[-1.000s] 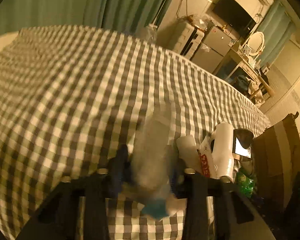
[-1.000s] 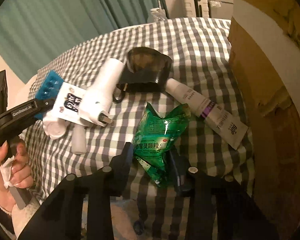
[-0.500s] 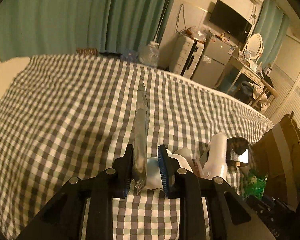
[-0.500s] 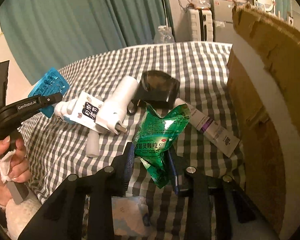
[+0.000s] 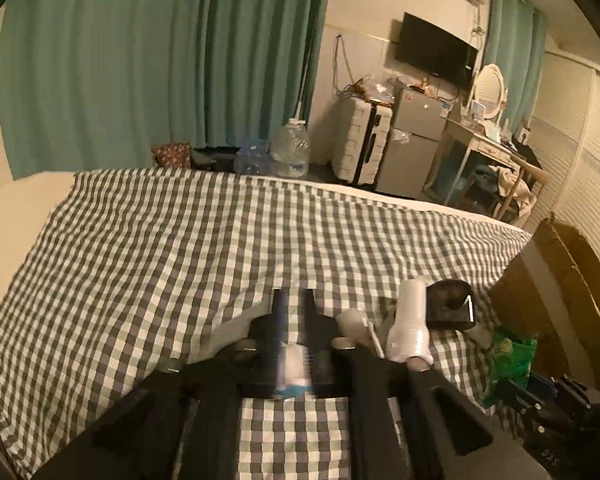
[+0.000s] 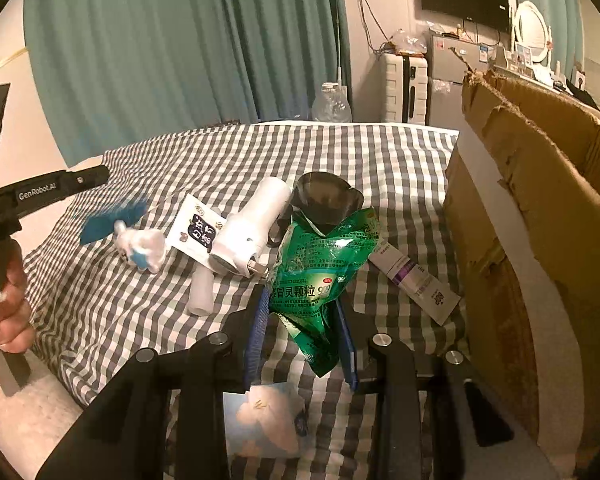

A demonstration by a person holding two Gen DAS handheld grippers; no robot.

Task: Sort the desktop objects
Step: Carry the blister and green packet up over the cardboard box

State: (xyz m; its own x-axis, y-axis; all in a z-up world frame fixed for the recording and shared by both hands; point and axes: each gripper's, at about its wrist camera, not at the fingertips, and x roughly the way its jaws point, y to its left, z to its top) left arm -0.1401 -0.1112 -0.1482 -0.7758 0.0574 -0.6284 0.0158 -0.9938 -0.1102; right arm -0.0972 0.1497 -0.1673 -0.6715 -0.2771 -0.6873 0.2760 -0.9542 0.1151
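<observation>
Right wrist: green pouch (image 6: 320,276) reads "999"; left gripper (image 6: 100,176) "GenRobot.AI".

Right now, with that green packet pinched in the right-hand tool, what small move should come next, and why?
Probably swing the right gripper rightward toward the cardboard box: its fingers are clamped on the green packet, held up off the checked cloth, and the box stands just to its right.
</observation>
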